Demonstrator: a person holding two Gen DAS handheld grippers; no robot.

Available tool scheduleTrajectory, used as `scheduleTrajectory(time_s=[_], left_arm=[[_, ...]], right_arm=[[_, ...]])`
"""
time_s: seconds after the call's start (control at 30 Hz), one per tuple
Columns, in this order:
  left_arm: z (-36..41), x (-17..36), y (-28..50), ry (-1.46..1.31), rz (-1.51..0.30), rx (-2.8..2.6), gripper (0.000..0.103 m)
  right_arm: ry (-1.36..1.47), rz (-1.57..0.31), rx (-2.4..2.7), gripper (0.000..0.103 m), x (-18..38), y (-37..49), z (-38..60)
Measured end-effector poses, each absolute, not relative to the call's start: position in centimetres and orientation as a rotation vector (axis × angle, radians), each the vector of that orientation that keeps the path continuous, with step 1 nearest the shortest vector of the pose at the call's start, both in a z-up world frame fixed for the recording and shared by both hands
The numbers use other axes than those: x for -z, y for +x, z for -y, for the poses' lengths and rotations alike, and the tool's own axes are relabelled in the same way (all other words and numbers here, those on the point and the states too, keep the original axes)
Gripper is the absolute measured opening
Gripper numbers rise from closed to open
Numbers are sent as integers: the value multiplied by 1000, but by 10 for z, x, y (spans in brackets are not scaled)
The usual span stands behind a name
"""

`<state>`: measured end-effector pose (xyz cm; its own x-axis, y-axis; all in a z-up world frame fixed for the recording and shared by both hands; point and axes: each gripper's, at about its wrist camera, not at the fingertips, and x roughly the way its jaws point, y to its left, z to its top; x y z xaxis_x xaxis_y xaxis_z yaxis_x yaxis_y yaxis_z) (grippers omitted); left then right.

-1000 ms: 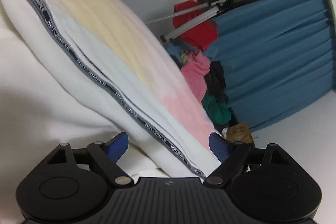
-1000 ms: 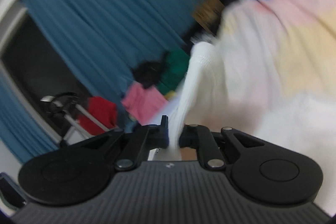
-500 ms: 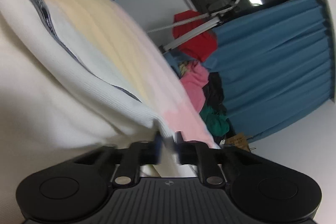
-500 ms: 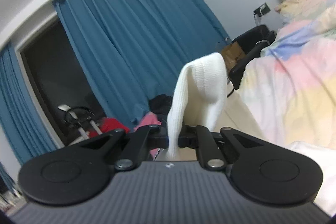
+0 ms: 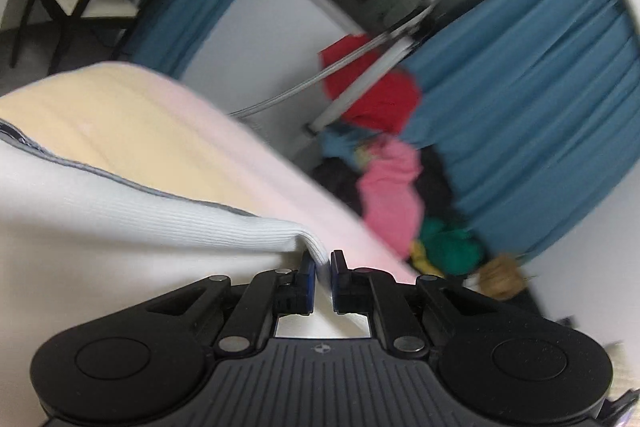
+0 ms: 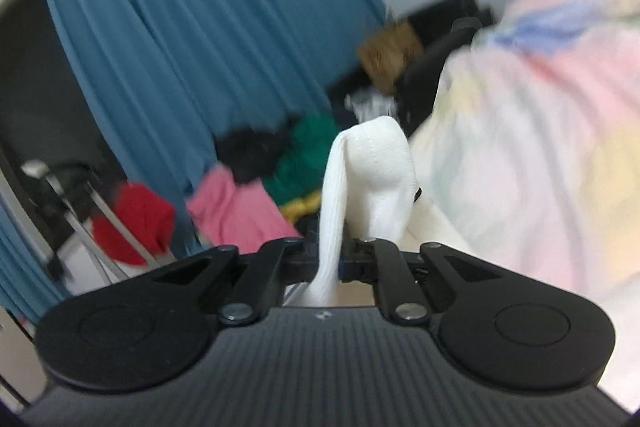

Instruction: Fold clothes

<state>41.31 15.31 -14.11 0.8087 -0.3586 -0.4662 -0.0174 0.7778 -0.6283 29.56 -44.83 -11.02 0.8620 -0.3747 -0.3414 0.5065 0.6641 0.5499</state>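
Note:
A white ribbed garment (image 5: 120, 223) with a grey printed edge band lies over the pastel bedspread (image 5: 132, 131). My left gripper (image 5: 322, 263) is shut on a ribbed edge of this garment. In the right wrist view my right gripper (image 6: 329, 259) is shut on another white ribbed part of the garment (image 6: 368, 167), which loops up above the jaws. The rest of the garment between the two grippers is out of view.
A pile of loose clothes, red, pink, green and black (image 5: 392, 167), lies by the blue curtains (image 5: 520, 107), also in the right wrist view (image 6: 256, 195). A metal rack (image 5: 372, 67) stands there. The pastel bedspread (image 6: 540, 147) fills the right side.
My left gripper went from open around the garment's edge to shut on it, then lifted. My right gripper kept its hold and swung away from the bed toward the curtains.

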Motion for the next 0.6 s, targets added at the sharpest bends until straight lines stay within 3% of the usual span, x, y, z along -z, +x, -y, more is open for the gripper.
scheduleTrajectory(time_s=[0.17,0.23,0.27,0.3,0.37,0.43,0.5,0.6], left_arm=[[-137,162,439,-546,-663,162,13],[-128,158,438,-494,-658,187,27],[-123,155,436,-458,-657,202,43],[-118,151,430,-410,-650,216,53],[-102,143,408,-299,-632,265,57],[-85,136,386,-186,-611,318,62],[-67,134,364,-84,-601,366,70],[-34,143,335,36,-620,421,73]], right_arm=[[638,-327,475,14,149,336,454],[627,-330,456,17,152,327,452],[636,-317,448,23,152,316,449],[644,-304,441,29,152,305,446],[681,-260,434,54,152,276,439],[712,-232,464,71,154,247,435],[773,-229,492,74,160,222,436],[834,-334,524,74,170,204,440]])
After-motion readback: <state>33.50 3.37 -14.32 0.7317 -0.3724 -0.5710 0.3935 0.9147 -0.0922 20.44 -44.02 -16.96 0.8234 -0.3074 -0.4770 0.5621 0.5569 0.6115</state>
